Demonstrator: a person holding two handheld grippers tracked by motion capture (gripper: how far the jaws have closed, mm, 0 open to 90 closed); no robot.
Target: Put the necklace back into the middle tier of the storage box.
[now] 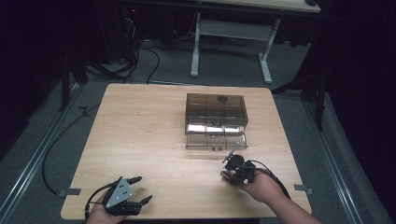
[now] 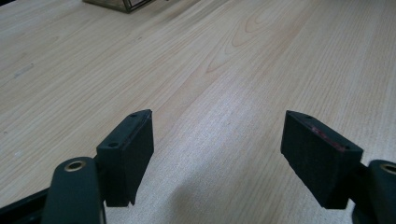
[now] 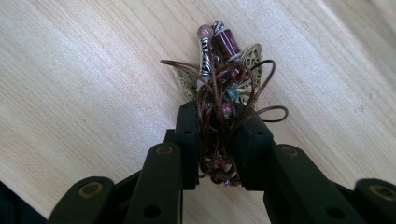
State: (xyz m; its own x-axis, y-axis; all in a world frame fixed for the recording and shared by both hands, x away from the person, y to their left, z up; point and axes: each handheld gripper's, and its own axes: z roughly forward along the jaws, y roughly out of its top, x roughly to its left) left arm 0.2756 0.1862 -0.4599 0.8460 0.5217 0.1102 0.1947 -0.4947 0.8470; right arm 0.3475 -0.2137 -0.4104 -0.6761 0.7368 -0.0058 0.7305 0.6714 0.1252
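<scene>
A bundle of brown cord jewellery (image 3: 219, 84) with pink, red and silver beads and a brass butterfly charm sits pinched between the jaws of my right gripper (image 3: 217, 116), which is shut on it just above the wood. In the high view that right gripper (image 1: 229, 176) is at the table's front right, in front of a smoky clear drawer box (image 1: 215, 112) whose lower drawer (image 1: 215, 139) is pulled out. My left gripper (image 1: 142, 190) rests at the front left, jaws wide open with nothing between them; its black pads (image 2: 130, 149) hover over bare wood.
The wooden table (image 1: 140, 130) spreads wide to the left of the box. A corner of the drawer box (image 2: 122, 3) shows far off in the left gripper view. Beyond the table lie cables (image 1: 140, 56) and a white desk frame (image 1: 231, 42) on the floor.
</scene>
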